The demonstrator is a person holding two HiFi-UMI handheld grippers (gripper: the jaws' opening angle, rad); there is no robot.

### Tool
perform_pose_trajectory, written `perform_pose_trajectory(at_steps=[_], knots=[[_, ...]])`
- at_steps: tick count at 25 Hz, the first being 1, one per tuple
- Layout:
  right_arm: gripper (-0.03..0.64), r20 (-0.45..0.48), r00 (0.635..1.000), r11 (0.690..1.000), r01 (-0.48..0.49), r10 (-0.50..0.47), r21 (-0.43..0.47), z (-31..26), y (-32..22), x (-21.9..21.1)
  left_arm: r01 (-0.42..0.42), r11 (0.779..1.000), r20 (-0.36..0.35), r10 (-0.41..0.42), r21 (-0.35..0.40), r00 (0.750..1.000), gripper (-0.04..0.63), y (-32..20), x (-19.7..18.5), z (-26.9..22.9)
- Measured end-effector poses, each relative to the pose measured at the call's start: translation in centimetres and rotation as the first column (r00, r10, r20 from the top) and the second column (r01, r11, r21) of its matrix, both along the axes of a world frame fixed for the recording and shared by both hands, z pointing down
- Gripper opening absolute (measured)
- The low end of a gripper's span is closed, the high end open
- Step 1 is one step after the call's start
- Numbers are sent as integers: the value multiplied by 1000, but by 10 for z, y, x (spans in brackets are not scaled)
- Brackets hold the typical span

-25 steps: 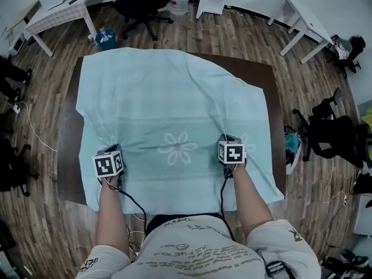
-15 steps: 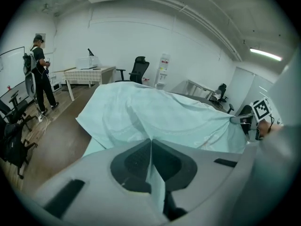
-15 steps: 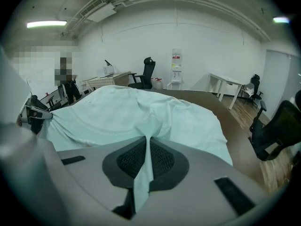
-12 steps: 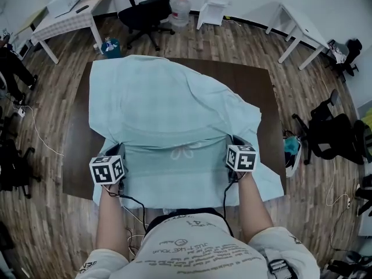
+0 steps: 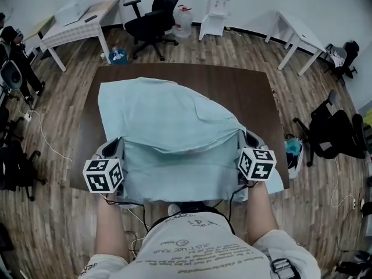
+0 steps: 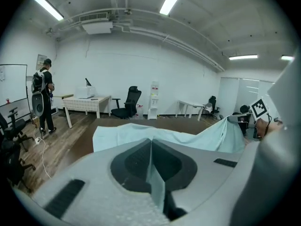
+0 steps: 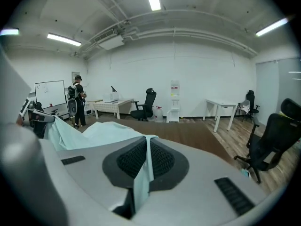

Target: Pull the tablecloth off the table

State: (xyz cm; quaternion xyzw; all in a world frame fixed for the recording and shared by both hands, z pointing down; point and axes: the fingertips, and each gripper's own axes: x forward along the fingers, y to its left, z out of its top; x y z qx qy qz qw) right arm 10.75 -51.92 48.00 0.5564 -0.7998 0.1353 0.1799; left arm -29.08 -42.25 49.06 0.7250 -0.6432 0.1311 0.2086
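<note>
A pale blue tablecloth (image 5: pixel 168 127) lies rumpled over the near half of a dark brown table (image 5: pixel 232 86); the table's far part is bare. My left gripper (image 5: pixel 114 151) is shut on the cloth's near left part, and a fold of cloth (image 6: pixel 153 173) is pinched between its pads. My right gripper (image 5: pixel 247 144) is shut on the near right part, with cloth (image 7: pixel 143 168) clamped in its jaws. Between the two grippers the cloth is lifted and stretched, and its front edge hangs toward the person's body. The tablecloth (image 6: pixel 188 135) also shows draped ahead of the left gripper.
A black office chair (image 5: pixel 158 16) and a water dispenser (image 5: pixel 216 4) stand beyond the table. White desks (image 5: pixel 78 22) (image 5: pixel 296 31) stand at far left and far right. More black chairs (image 5: pixel 331 132) stand at the right. A person (image 6: pixel 44 95) stands at the far left.
Both grippers have pulled toward the person with the cloth in them. The cloth has slid off the table's far part, and more dark tabletop shows.
</note>
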Motion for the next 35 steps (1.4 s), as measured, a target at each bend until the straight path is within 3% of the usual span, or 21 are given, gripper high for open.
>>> perform_pose_trajectory(at_steps=[5, 11, 23, 35], knots=[[12, 31, 999, 988, -46, 42, 149, -65, 23, 2, -2, 989, 34, -3, 147, 999, 12, 17, -5, -68], [14, 83, 996, 964, -64, 44, 260, -133, 48, 3, -19, 964, 77, -1, 263, 997, 12, 34, 1, -139], [12, 157, 988, 917, -68, 5, 394, -221, 75, 12, 36, 921, 112, -86, 387, 990, 14, 57, 13, -211], [12, 176, 984, 914, -59, -14, 402, -234, 79, 40, 38, 911, 165, -115, 410, 980, 14, 61, 70, -220]])
